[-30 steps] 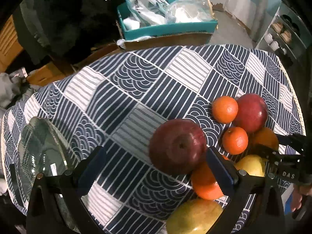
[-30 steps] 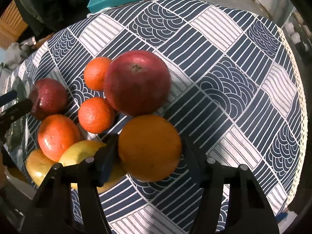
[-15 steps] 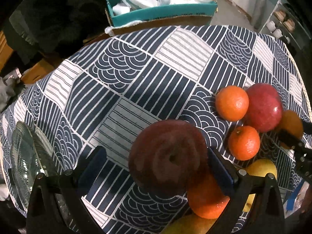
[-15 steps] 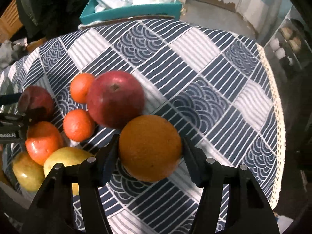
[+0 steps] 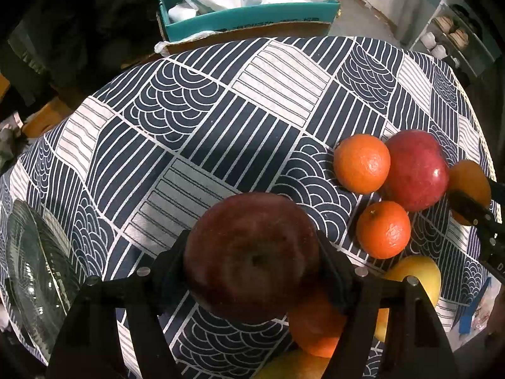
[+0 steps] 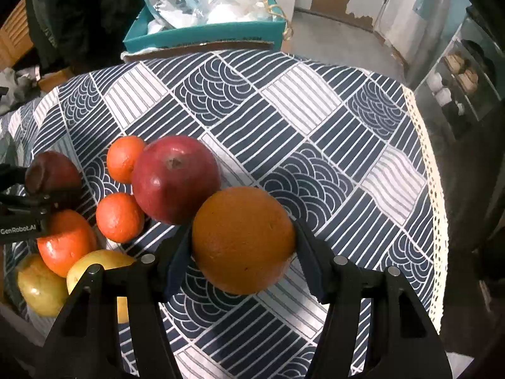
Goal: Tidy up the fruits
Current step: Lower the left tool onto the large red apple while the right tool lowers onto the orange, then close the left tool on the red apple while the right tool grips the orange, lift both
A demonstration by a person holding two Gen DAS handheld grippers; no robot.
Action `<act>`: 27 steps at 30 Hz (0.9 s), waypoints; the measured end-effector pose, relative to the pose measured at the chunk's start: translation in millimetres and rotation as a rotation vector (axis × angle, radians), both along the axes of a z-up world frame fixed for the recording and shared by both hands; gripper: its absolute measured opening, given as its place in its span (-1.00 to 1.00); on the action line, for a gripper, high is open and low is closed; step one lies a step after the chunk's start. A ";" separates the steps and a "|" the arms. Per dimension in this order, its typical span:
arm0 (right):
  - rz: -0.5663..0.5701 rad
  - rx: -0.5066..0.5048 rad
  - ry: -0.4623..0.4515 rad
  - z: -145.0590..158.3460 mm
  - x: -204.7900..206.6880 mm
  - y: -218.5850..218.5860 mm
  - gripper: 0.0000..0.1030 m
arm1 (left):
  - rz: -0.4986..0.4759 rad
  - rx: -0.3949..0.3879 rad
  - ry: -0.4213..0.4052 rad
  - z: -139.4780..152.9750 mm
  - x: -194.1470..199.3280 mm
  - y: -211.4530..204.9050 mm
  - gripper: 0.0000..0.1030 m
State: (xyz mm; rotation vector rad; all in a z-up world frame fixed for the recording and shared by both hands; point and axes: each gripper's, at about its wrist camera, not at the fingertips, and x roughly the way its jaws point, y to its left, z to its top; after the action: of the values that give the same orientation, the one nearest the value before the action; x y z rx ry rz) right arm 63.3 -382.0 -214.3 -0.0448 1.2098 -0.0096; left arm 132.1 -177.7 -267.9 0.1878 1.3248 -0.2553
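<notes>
Left jaws closing on dark apple (image 5: 252,262)

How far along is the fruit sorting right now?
Nothing looks sorted yet: the glass plate holds no fruit. In hand: the left gripper is closing on a dark red apple, and the right gripper holds an orange. Left: tangerines, another red apple and yellow fruit clustered on the tablecloth.

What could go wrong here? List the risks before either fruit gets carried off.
1. The left gripper is closing on the dark red apple; the pads meet its curved sides, so it could slip out.
2. An orange lies right under that apple, beside a yellow fruit; lifting may nudge the pile and set it rolling.
3. The right gripper holds a big orange near the tablecloth's lace edge; a drop could roll off.
</notes>
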 end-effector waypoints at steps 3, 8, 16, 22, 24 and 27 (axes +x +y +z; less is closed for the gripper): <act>0.003 -0.009 -0.019 5.4 0.8 2.4 0.21 | -0.011 0.018 -0.023 7.5 -7.5 0.0 0.47; 0.010 -0.022 -0.053 18.4 -0.1 6.4 0.21 | -0.023 0.013 -0.057 26.8 -24.1 -0.1 0.47; 0.031 -0.029 -0.124 47.3 -3.7 17.5 0.21 | -0.025 -0.008 -0.136 63.1 -36.7 7.7 0.47; 0.049 -0.034 -0.179 69.0 -8.2 24.3 0.21 | -0.022 -0.027 -0.214 91.9 -44.1 17.7 0.47; 0.055 -0.032 -0.194 75.3 -8.9 27.0 0.21 | -0.023 -0.031 -0.241 102.1 -48.1 20.5 0.47; 0.069 -0.038 -0.223 86.4 -11.6 33.2 0.21 | -0.021 -0.035 -0.271 114.2 -51.9 25.9 0.47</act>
State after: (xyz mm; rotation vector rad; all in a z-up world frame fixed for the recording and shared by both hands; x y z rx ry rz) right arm 51.6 -348.8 -127.9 -0.1159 0.9849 0.0221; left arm 80.2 -151.8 -153.7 0.1995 1.0494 -0.2615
